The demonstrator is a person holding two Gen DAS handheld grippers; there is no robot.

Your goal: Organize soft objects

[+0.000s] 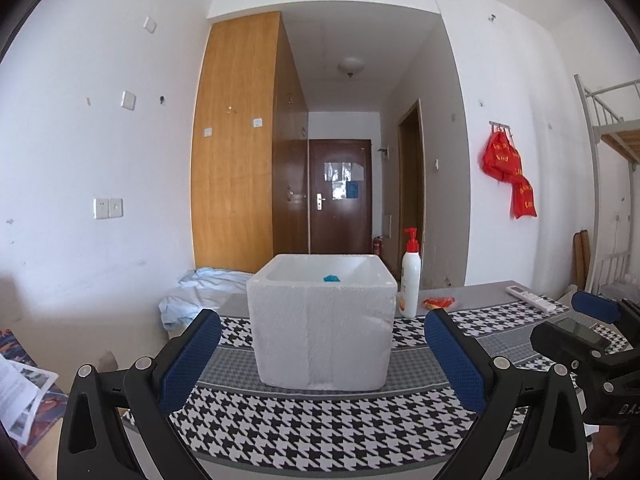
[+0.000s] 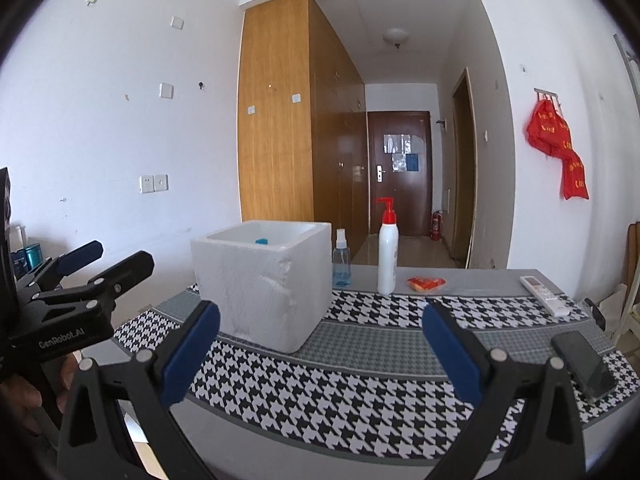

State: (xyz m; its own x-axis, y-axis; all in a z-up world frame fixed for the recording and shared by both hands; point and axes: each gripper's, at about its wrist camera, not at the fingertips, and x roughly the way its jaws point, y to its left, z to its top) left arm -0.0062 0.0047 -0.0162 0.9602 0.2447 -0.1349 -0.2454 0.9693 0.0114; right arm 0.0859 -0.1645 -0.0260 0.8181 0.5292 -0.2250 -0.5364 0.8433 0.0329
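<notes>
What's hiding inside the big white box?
Only a small blue thing peeks above the rim of the white foam box. The walls hide the bottom, so anything else inside cannot be seen.

The room is bright with soft, even daylight, and the white walls [image 1: 80, 160] look washed pale. A dim shadow lies along the wall's foot at the left. The far door [image 2: 400, 172] carries a glossy sheen and the hallway floor reflects light. Both views bulge, bending straight lines near black corners. Everything stays fairly sharp.
</notes>
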